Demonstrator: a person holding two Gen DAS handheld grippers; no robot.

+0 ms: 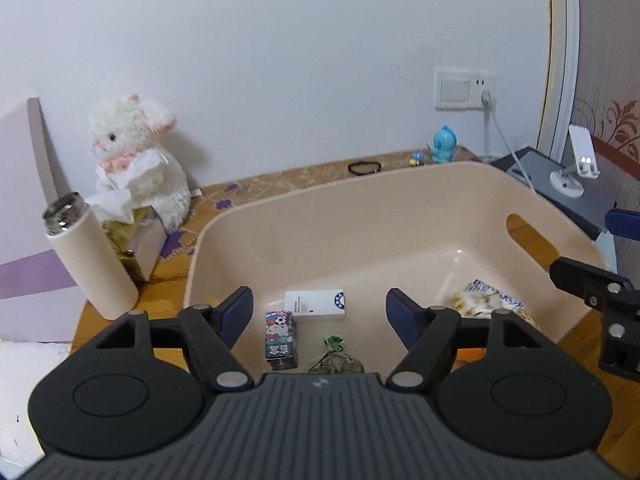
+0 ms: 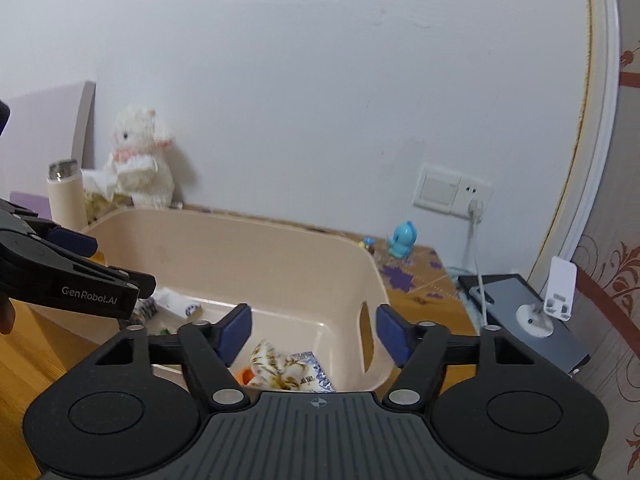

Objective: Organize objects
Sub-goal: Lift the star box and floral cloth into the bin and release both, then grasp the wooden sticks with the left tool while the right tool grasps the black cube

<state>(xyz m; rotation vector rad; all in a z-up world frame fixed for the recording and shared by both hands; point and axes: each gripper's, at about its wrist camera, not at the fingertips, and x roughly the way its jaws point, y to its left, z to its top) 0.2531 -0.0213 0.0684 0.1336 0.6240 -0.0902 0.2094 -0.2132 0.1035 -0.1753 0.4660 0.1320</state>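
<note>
A beige plastic bin (image 1: 360, 216) sits on the wooden table; it also shows in the right wrist view (image 2: 240, 248). Inside lie a white card box (image 1: 316, 302), a dark cartoon-print box (image 1: 281, 338), a small dried sprig bundle (image 1: 336, 360) and a floral snack packet (image 1: 480, 304), which the right wrist view (image 2: 280, 364) shows too. My left gripper (image 1: 319, 312) is open and empty above the bin's near side. My right gripper (image 2: 314, 330) is open and empty over the bin's right end.
A cream thermos (image 1: 90, 256), a tissue box (image 1: 140, 240) and a white plush toy (image 1: 136, 156) stand left of the bin. A black hair band (image 1: 364, 167) and a blue figurine (image 1: 442, 146) lie behind it. A phone stand (image 1: 576, 164) sits on a dark tablet at right.
</note>
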